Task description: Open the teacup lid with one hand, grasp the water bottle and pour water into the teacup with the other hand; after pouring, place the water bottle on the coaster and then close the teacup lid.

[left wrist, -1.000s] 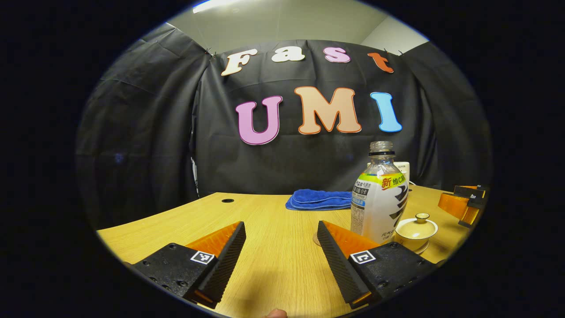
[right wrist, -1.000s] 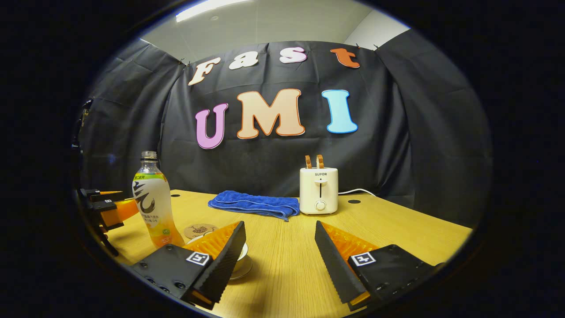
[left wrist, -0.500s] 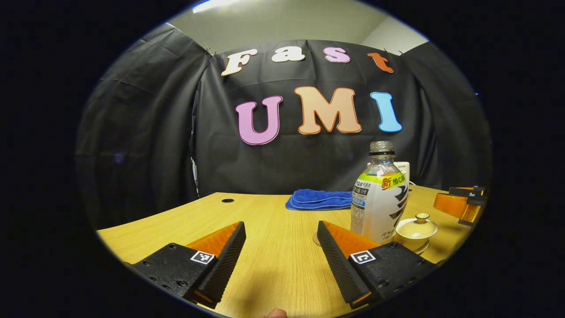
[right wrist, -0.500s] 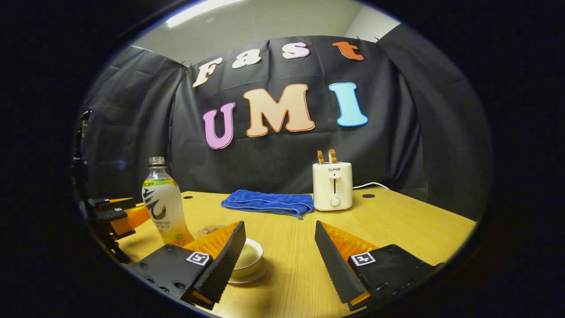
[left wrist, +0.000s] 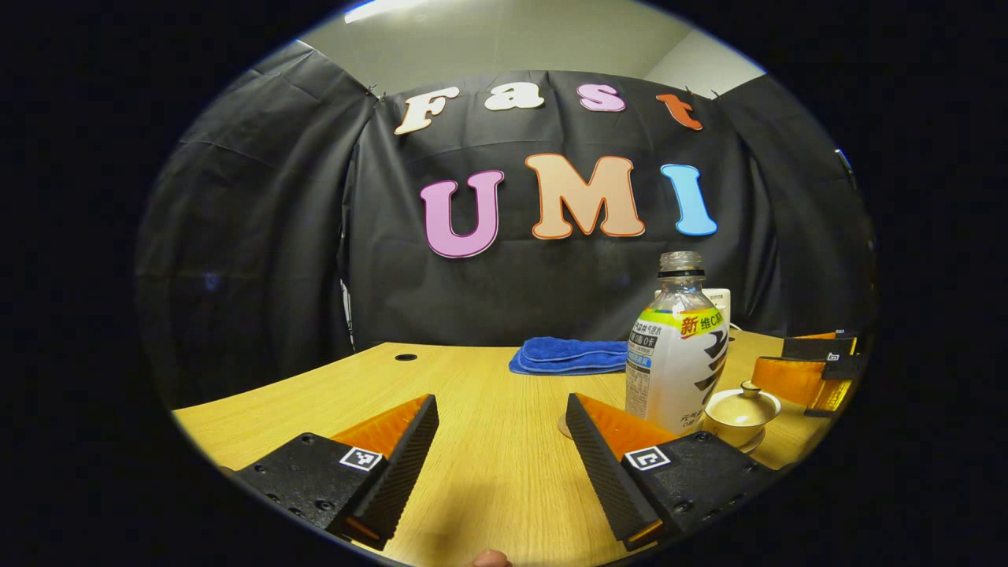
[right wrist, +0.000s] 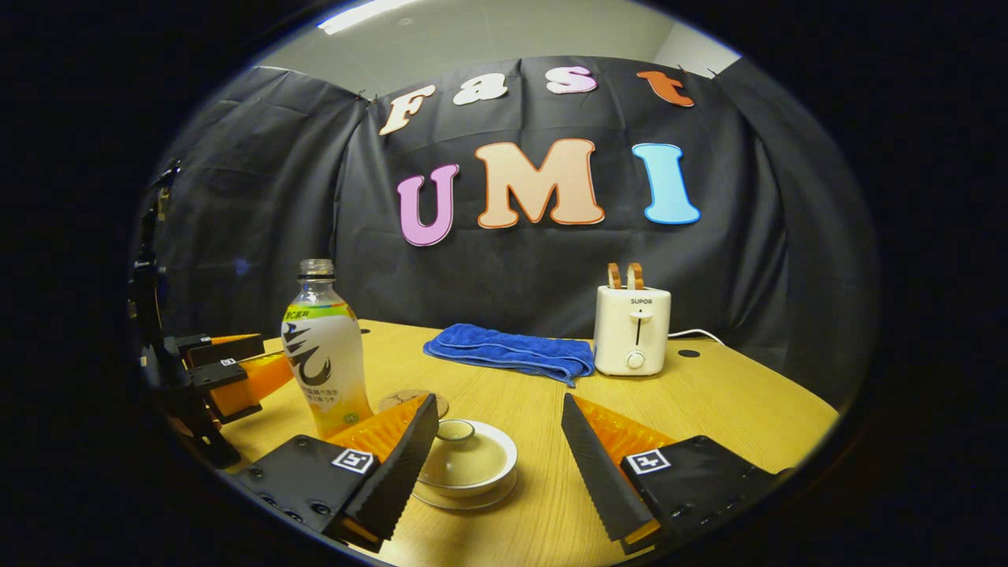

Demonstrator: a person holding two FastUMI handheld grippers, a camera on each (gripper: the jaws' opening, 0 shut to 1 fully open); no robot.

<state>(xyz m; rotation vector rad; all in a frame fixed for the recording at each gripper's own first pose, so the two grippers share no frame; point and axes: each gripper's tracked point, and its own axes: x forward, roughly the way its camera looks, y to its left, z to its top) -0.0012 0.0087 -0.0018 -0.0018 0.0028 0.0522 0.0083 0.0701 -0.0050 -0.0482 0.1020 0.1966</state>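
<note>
Table (right wrist: 732, 409): light wood, bearing everything here.
Towel (right wrist: 512, 352): blue, folded, near the back wall, well apart from the work.
Toaster (right wrist: 631, 329): pale, just beside the towel's end, 2 slices standing in it.
Water bottle (right wrist: 325, 354): upright, uncapped, just beside the teacup; in the left gripper view (left wrist: 677, 354) it stands ahead and to the right of the fingers.
Teacup (right wrist: 466, 461): on its saucer, lid (right wrist: 457, 431) on, knob up, low between the right gripper's fingers.
Coaster (right wrist: 405, 400): flat, behind the teacup, bare.
Left gripper (left wrist: 501, 461): jaws spread wide, holding nothing, not yet aligned with the bottle.
Right gripper (right wrist: 498, 461): jaws spread wide, empty, the lid not yet touched.
Risk 1: the knob is small and probably slick; an off-centre pinch could skid the lid or drag cup and saucer.
Risk 2: the open bottle stands close by; a bump from either gripper would likely tip it and spill.
</note>
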